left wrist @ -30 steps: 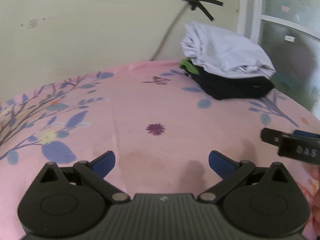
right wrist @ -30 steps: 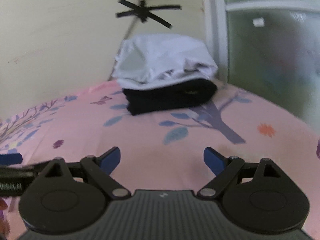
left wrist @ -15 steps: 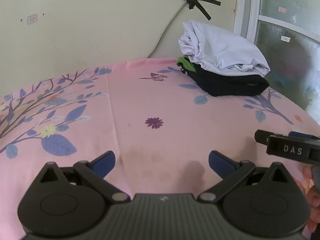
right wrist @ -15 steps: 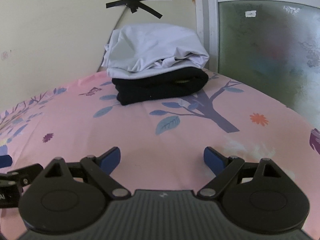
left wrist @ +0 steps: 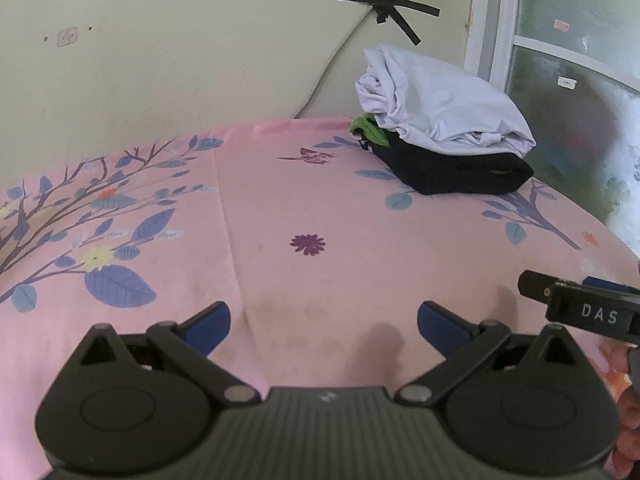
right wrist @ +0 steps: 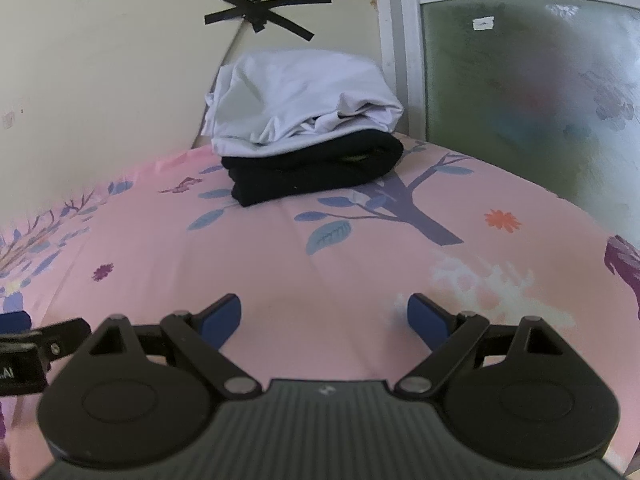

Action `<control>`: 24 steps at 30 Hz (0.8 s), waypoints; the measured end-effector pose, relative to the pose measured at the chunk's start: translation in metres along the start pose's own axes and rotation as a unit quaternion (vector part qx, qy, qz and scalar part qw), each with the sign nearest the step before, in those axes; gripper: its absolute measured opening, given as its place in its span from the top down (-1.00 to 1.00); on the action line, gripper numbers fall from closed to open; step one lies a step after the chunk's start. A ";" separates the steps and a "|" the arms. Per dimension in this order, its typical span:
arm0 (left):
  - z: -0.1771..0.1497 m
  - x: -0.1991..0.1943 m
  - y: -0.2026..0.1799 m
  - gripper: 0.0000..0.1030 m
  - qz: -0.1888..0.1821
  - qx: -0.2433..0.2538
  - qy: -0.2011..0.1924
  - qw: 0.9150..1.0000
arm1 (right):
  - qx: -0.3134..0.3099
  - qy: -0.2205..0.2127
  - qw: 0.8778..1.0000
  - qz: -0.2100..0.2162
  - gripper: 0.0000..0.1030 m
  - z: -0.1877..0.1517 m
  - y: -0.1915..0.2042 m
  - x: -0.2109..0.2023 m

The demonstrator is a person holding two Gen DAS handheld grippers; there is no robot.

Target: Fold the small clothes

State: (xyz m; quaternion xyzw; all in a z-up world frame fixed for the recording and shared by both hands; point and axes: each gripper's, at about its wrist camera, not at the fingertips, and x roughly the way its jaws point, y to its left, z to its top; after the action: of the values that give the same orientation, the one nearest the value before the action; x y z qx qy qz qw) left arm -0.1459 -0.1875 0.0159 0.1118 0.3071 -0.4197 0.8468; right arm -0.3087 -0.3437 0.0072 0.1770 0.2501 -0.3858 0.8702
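While both grippers stay spread, stack (right wrist: 308, 128) apparently nearer.

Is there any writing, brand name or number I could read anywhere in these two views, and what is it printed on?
"DAS" – white letters on the black body of the right gripper, seen at the edge of the left wrist view.
"AI" – a cut-off fragment on the black body of the left gripper, at the edge of the right wrist view; the rest is out of frame.
Small stickers on the window – too small to read.
Nothing is printed on the folded clothes pile.
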 end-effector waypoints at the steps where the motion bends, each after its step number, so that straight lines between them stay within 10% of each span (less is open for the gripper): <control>1: 0.000 0.000 -0.001 -1.00 0.001 0.002 -0.001 1.000 | 0.002 0.000 1.000 0.001 -0.62 0.000 -0.001 -0.001; 24: -0.003 -0.003 -0.008 -1.00 0.003 0.030 -0.009 0.999 | 0.010 -0.004 1.000 0.007 -0.63 -0.002 -0.003 -0.002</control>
State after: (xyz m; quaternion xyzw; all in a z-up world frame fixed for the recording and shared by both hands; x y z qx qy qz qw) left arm -0.1546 -0.1892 0.0162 0.1346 0.2862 -0.4271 0.8471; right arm -0.3129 -0.3438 0.0068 0.1859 0.2417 -0.3826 0.8722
